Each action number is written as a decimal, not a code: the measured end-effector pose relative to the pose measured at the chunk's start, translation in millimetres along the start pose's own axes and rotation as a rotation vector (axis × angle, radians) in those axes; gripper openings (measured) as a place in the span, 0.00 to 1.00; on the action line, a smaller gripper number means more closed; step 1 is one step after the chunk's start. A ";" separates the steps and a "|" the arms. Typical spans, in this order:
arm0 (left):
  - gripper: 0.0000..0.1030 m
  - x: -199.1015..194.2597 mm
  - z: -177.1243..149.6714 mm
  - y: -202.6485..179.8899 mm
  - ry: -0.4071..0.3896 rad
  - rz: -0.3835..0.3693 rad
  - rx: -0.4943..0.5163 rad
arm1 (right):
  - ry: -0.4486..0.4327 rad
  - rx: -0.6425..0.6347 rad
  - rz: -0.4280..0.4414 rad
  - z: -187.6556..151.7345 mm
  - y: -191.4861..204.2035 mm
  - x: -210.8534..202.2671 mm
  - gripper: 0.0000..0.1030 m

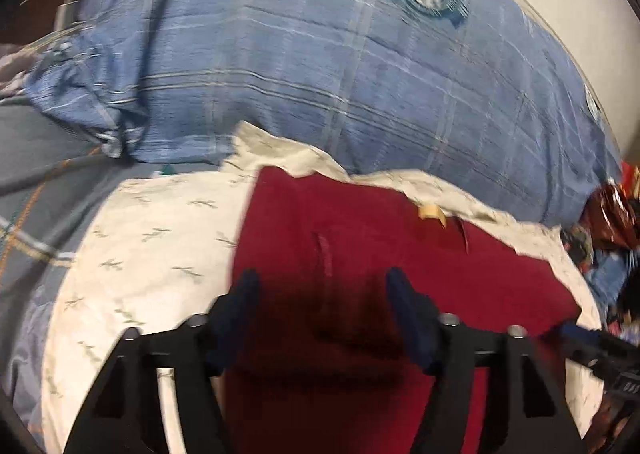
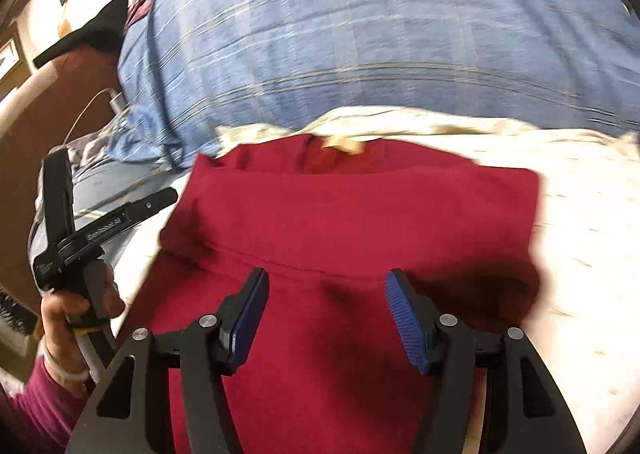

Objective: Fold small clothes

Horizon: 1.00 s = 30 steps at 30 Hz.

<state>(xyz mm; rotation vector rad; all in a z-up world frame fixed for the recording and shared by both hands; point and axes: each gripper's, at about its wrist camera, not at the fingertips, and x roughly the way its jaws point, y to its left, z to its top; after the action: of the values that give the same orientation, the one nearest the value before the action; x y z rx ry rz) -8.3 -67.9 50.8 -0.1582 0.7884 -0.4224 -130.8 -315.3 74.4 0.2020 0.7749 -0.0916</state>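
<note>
Your red garment (image 2: pixel 352 222) lies flat on the cream printed cloth (image 1: pixel 152 238) that covers the bed, with its neck and tan label (image 2: pixel 340 143) toward the far edge of that cloth, next to the blue plaid pillow (image 1: pixel 320 54). It is spread out and squared off, with one fold line running across it near your right gripper (image 2: pixel 326 318), so I judge you are midway through the folding rather than at the start. The flat spread matters, since a smooth layer gives you clean edges to pinch. Your right gripper hangs over the near part of the garment with its blue pads parted and nothing between them except the cloth below; the pads do not press on anything. Your left gripper (image 1: pixel 324 318) sits the same way over the red fabric, jaws apart and empty (its view is blurred, so whether the tips brush the cloth I cannot tell). In the right wrist view your left hand (image 2: pixel 76 318) holds that tool at the left edge of the garment, which puts one gripper near each side. That spacing suits a two-handed lift of one edge. The likely next move calls for pinching only the top layer, because catching the cream cloth underneath would drag the whole surface and spoil the fold.
</note>
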 end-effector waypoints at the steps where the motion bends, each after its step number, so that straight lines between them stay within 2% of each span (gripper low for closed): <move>1: 0.49 4.4 0.0 -1.8 0.009 0.000 0.007 | -0.003 0.026 -0.017 -3.6 -13.1 -7.1 0.66; 3: 0.38 14.7 0.3 -4.7 0.031 -0.004 0.017 | 0.004 0.068 -0.044 -8.1 -31.8 -14.6 0.66; 4: 0.27 18.3 1.4 -6.8 0.039 -0.005 0.021 | 0.006 0.083 -0.051 -9.6 -37.7 -16.6 0.66; 6: 0.21 23.1 3.7 -10.7 0.034 0.013 0.034 | 0.002 0.121 -0.067 -12.8 -52.6 -22.7 0.66; 7: 0.11 22.1 5.5 -11.9 0.024 0.013 0.036 | -0.004 0.129 -0.078 -14.2 -59.2 -26.5 0.66; 11: 0.09 -4.6 17.6 -6.4 -0.059 -0.043 0.016 | -0.022 0.123 -0.131 -12.7 -71.2 -28.4 0.66; 13: 0.08 -15.2 21.9 1.4 -0.096 -0.039 0.003 | -0.024 0.102 -0.145 -10.0 -70.3 -22.4 0.66; 16: 0.08 -9.0 20.3 14.0 -0.062 -0.019 -0.030 | -0.007 0.065 -0.186 -3.2 -65.7 -5.1 0.63; 17: 0.08 -6.5 19.1 16.8 -0.050 -0.017 -0.043 | -0.008 0.064 -0.183 -1.3 -65.3 -0.5 0.59; 19: 0.08 -2.6 18.2 19.1 -0.035 -0.008 -0.058 | -0.006 0.061 -0.159 3.3 -64.1 9.0 0.28; 21: 0.08 0.7 18.1 16.3 -0.026 0.007 -0.044 | -0.007 0.032 -0.187 5.8 -61.0 14.0 0.17; 24: 0.09 3.5 15.0 12.3 -0.012 0.035 -0.027 | 0.009 -0.031 -0.182 -3.1 -55.5 7.3 0.12; 27: 0.09 9.9 16.0 12.1 0.007 0.049 -0.036 | 0.052 -0.122 -0.243 -20.4 -53.8 6.4 0.09; 30: 0.10 12.8 15.0 13.9 0.023 0.057 -0.048 | 0.078 -0.059 -0.203 -20.1 -64.1 -4.2 0.09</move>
<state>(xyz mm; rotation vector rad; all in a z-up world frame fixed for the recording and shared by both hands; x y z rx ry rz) 14.8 -61.0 48.8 -0.1758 0.8243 -0.3523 -157.6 -373.5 53.9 0.0703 0.8733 -0.2537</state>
